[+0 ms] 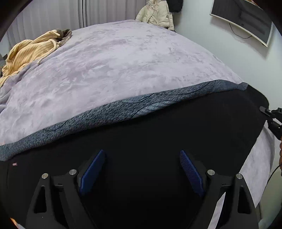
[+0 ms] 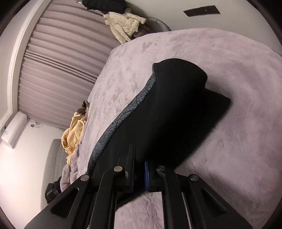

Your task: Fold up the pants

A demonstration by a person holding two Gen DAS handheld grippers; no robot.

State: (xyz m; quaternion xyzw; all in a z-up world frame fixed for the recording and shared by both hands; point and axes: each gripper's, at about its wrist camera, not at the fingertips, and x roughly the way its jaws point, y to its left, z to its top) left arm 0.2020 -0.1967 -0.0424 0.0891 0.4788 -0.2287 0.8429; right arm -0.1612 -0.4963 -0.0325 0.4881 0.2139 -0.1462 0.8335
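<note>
**Soft black pants on the bed: one end pinched, the other waiting**

Nearest the right camera, the right tool (image 2: 140, 173) has its blue pads drawn together on the near edge of the black pants (image 2: 169, 112), with dark cloth caught between them. The left tool (image 1: 141, 169) stands with its pads wide apart above the black cloth, nothing between them; whether the tips rest on the fabric cannot be told.

The pants lie lengthwise on the bed (image 1: 109, 67), on its lilac plush cover. From the right wrist they run away from the pinched end toward a lifted, rounded hump of cloth at the far end, with a flat corner spread to one side. Along one long edge the fleecy blue-grey lining (image 1: 98, 118) shows, turned outward.

This looks like thick, lined fabric: limp, with some weight, probably sagging between two holds rather than keeping a line. The plush cover will likely drag on it, so lifting should serve better than sliding. A pinch on the doubled edge or a seam should hold; a single layer may peel away from the lining.

Farther off, a yellow ribbed garment (image 1: 30, 52) is bunched at the bed's far corner, and a pale jacket (image 1: 156, 14) hangs beyond.
</note>
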